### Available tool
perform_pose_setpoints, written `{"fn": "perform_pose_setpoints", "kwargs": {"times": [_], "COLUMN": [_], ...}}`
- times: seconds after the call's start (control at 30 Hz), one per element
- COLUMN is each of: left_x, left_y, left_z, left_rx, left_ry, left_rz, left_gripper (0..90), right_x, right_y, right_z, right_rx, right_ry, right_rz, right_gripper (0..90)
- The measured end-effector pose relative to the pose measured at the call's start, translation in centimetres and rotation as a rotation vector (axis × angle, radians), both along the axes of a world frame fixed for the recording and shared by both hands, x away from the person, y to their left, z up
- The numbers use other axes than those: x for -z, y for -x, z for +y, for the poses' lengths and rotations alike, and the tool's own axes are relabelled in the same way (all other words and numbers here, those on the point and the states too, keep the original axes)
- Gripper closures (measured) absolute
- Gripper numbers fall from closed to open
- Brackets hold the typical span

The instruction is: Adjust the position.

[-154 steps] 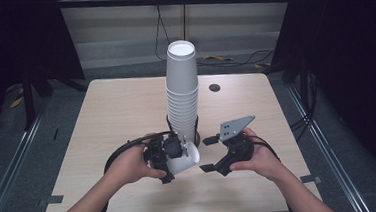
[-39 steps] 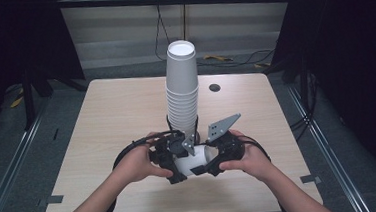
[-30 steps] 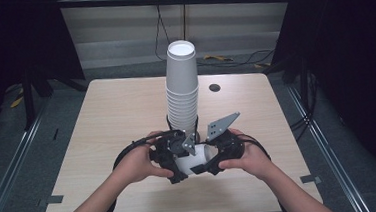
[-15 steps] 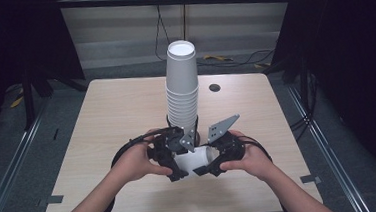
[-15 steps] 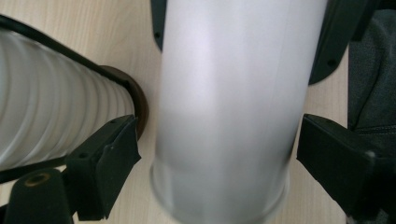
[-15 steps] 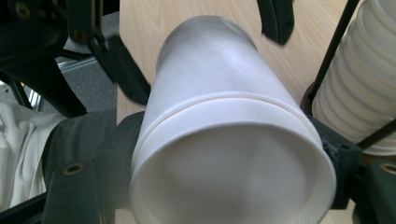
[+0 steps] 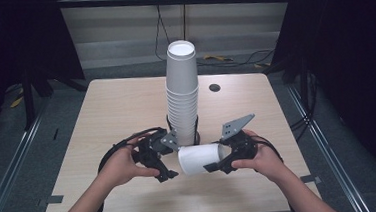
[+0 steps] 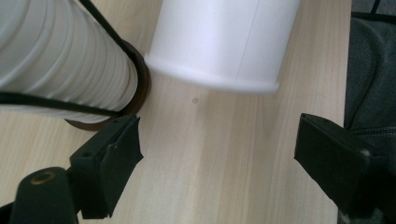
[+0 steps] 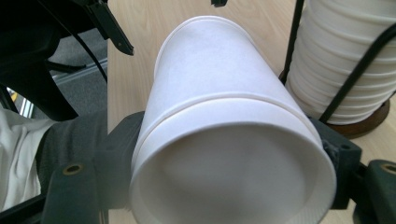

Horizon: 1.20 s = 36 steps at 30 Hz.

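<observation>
A white paper cup lies on its side just above the table, in front of the tall stack of cups. The right gripper squeezes it near one end, jaws tight on both sides, so it cannot drop. In the right gripper view it looks like two cups stuck one inside the other. The left gripper sits just beside the cup's other end. Its jaws have just been closing, but nothing is between them. I think it wants to pull one cup off. The stack stands in a black wire holder to keep it from tipping.
</observation>
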State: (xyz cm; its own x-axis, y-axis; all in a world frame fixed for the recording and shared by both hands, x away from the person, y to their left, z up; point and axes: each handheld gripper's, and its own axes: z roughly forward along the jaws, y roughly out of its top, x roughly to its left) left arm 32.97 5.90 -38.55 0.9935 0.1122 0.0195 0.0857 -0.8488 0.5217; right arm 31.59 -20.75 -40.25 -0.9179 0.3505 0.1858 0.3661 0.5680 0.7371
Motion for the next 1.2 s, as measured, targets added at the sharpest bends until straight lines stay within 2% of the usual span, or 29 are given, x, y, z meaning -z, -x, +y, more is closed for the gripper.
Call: {"fn": "perform_pose_setpoints", "kwargs": {"times": [0.27, 0.4, 0.53, 0.6, 0.77, 0.8, 1.03, 1.07, 1.2], "left_x": [1.4, 2.3, 2.5, 2.5, 2.6, 2.8, 3.2, 3.2, 3.0], "left_y": [0.2, 0.1, 0.0, -0.1, -0.1, -0.1, -0.2, -0.2, -0.3], "left_z": [0.0, -0.2, -0.2, -0.1, -0.1, -0.1, -0.3, -0.3, -0.3], "left_rx": [-0.014, -0.01, -0.02, -0.028, -0.033, -0.035, -0.041, -0.039, -0.037], "left_ry": [0.013, 0.024, 0.031, 0.06, 0.094, 0.112, 0.142, 0.159, 0.159], "left_rz": [0.019, 0.048, 0.055, 0.07, 0.08, 0.091, 0.113, 0.132, 0.124], "left_gripper": [14.5, 14.4, 14.4, 14.4, 14.4, 14.4, 14.4, 14.4, 14.4], "right_x": [-0.6, -0.8, -0.9, -1.0, -1.1, -1.1, -1.0, -1.0, -1.1], "right_y": [0.1, 0.1, 0.1, 0.0, 0.0, 0.0, 0.0, -0.1, -0.2], "right_z": [-0.7, -1.1, -1.1, -1.1, -0.8, -0.7, -0.4, -0.4, -0.2], "right_rx": [0.018, 0.026, 0.027, 0.029, 0.023, 0.02, 0.02, 0.022, 0.017], "right_ry": [-0.013, -0.031, -0.039, -0.043, -0.05, -0.056, -0.059, -0.062, -0.066], "right_rz": [-0.011, -0.012, -0.014, -0.016, -0.021, -0.018, -0.016, -0.014, -0.02], "right_gripper": [24.5, 24.4, 24.4, 24.4, 24.3, 24.2, 24.2, 24.1, 24.1]}}
